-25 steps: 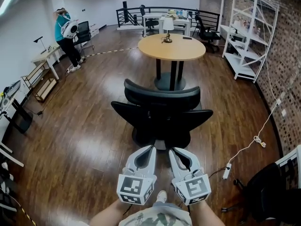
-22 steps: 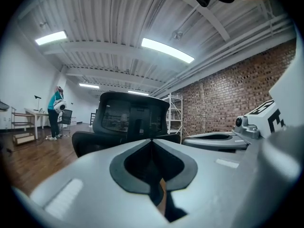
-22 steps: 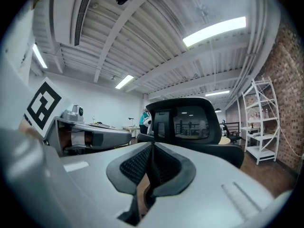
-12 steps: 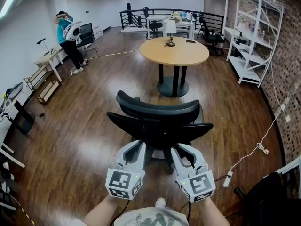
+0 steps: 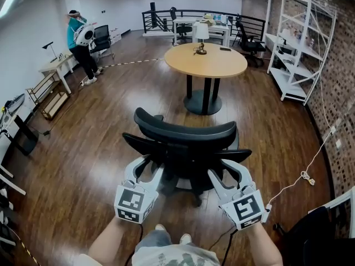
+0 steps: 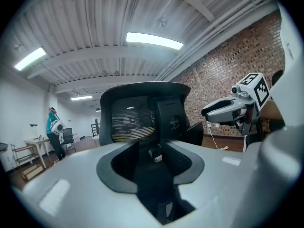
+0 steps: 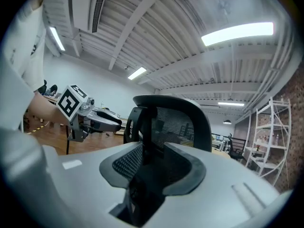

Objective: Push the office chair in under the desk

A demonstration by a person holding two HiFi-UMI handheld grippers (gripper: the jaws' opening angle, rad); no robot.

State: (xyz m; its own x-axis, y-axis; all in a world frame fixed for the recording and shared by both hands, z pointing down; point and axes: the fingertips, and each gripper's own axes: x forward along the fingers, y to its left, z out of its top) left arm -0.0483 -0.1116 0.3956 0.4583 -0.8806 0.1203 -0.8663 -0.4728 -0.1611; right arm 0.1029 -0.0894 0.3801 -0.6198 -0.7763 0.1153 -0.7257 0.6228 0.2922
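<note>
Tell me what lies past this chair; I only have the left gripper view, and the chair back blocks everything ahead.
Observer: The head view shows a round wooden table beyond the office chair, almost straight ahead and slightly to the right.
Operator: Good. What are my right gripper's jaws doing? From here I only see it side-on.
Observer: In the right gripper view, the right gripper has its jaws opening. The chair's mesh back rises just ahead of them, and neither pad presses on it.
</note>
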